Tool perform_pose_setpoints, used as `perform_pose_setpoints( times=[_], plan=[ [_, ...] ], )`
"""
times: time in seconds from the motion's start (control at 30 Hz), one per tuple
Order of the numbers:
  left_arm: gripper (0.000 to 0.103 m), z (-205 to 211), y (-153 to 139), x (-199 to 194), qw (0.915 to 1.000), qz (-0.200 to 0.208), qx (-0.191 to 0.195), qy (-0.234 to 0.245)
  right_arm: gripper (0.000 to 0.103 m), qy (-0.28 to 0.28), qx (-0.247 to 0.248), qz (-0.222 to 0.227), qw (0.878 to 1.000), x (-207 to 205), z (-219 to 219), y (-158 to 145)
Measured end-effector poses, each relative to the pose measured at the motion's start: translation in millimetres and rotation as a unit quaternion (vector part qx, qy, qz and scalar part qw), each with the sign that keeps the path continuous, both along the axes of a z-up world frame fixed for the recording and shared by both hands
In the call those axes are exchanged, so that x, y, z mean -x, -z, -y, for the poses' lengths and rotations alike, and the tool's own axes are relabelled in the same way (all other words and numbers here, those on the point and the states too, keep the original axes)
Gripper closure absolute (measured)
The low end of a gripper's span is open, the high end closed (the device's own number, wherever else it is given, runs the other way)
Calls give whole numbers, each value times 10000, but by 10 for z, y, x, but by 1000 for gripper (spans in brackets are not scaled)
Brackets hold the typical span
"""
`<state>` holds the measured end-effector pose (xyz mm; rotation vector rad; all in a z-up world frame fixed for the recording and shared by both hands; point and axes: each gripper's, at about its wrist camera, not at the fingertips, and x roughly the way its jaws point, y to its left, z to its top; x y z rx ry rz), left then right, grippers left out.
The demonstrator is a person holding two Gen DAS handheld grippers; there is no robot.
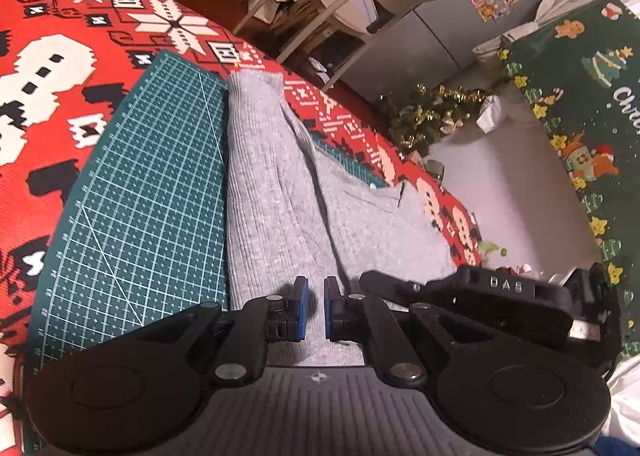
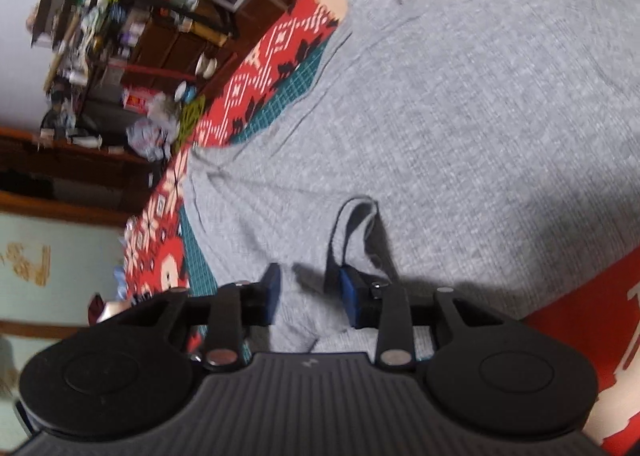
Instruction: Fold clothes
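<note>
Grey knit garment [image 1: 276, 191] partly folded on the worktop; more folds appear to remain.

Left claw [image 1: 316, 310]: narrow gap, nothing gripped, over a sleeve laid along the body. Right claw [image 2: 308, 296]: parted wide, empty, above the broad unfolded panel. Garment lies on a green cutting mat [image 1: 140, 195] over a red patterned cloth [image 1: 60, 35]; cluttered room, chair [image 1: 352, 3], fridge [image 1: 480, 15].

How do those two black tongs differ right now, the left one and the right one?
The left tongs have a narrow gap between their blue pads; the right tongs are spread much wider. The left tongs sit over the ribbed sleeve of the grey sweater, beside the green cutting mat; the right tongs sit over its broad body. Both are open, holding nothing, with blue pads.
</note>
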<state>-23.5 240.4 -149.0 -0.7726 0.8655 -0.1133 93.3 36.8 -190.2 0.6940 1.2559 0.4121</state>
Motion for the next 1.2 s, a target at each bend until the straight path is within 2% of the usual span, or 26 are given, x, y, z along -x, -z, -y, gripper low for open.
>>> perform_pose_setpoints(
  times=[0.03, 0.07, 0.3, 0.6, 0.8, 1.0, 1.2],
  plan=[
    [97, 9, 13, -5, 10000, -18, -8, 22, 91, 43, 19, 49, 10000, 0, -2, -12],
    [97, 19, 27, -10, 10000, -36, -16, 44, 93, 86, 39, 98, 9999, -1, -3, -24],
    [97, 27, 100, -30, 9998, -147, -54, 86, 96, 496, 81, 582, 9970, -120, 119, -235],
    [97, 30, 129, -34, 9997, -166, -104, 163, 96, 1026, 217, 503, 9932, -465, 409, -129],
    [97, 22, 132, -35, 9997, -190, -44, 157, 88, 1332, 240, 626, 9888, -496, 571, -68],
    [97, 17, 106, -20, 9998, -169, -34, 142, 70, 822, 602, 1219, 9873, -489, 433, -243],
    [97, 20, 100, -15, 9998, -172, -44, 134, 71, 423, 799, 1432, 9856, -544, 258, -235]
  ],
)
